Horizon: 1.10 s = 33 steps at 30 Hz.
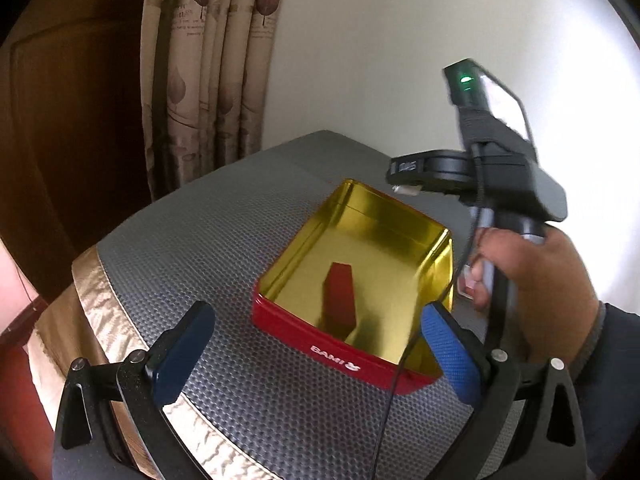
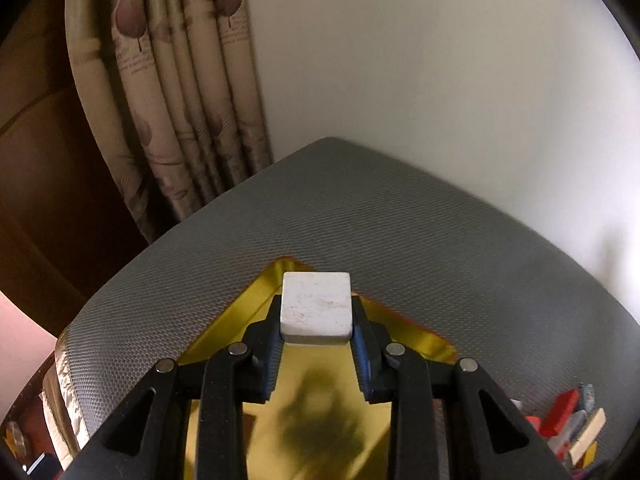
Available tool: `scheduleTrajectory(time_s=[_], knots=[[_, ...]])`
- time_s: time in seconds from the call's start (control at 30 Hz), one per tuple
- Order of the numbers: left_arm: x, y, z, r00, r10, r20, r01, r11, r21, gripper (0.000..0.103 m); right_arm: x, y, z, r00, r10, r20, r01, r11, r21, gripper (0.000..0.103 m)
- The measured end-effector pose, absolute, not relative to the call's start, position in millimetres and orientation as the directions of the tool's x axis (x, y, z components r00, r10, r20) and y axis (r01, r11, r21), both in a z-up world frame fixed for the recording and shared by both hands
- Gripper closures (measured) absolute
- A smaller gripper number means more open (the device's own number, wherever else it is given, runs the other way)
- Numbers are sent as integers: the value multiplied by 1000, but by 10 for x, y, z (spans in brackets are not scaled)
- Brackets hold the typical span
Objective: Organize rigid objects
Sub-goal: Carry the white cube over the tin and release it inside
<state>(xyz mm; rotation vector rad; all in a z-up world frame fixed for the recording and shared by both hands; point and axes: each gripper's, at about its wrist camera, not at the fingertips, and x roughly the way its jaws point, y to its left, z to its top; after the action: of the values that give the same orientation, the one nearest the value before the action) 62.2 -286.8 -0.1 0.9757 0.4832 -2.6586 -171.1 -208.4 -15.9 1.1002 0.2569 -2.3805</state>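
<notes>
Carrying 1 white block (image 2: 316, 306) clamped in the right gripper (image 2: 316, 354) over the tin (image 2: 420, 336) — transfer step. Left gripper (image 1: 316, 354) hangs wide, empty. Next — lower, then release beside the red block (image 1: 340, 300).

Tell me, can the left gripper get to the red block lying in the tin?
Probably yes. The left gripper is open and empty, and the red block lies uncovered in the lidless tin just ahead. The right gripper, holding a white block over the tin, might crowd it.

Glossy gold-lined metal tin (image 1: 372, 240) is reflecting light; matt, rough white block (image 2: 316, 306) is showing scuffs; textured grey mat (image 1: 224, 240) is covering counter.
</notes>
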Motion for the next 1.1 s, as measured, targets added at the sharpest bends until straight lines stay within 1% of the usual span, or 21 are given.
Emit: scheduleTrajectory(time_s=[0.2, 0.33, 0.7, 1.1], knots=[[610, -2892, 34, -743, -187, -643, 371, -914, -162, 1, -1768, -2204, -379, -509, -348, -787, 500, -864, 59, 73], [610, -2899, 55, -746, -201, -635, 370, -918, -144, 1, -1828, -2292, -530, -489, -332, -807, 494, -867, 58, 73], [555, -2961, -48, -724, -187, -664, 379, -912, -157, 1, -1950, -2396, -841, -444, -296, -846, 479, -876, 56, 73], [520, -2967, -94, -709, -175, -683, 381, -910, -162, 1, -2049, -2524, -1045, -413, -269, -870, 471, -881, 48, 73]])
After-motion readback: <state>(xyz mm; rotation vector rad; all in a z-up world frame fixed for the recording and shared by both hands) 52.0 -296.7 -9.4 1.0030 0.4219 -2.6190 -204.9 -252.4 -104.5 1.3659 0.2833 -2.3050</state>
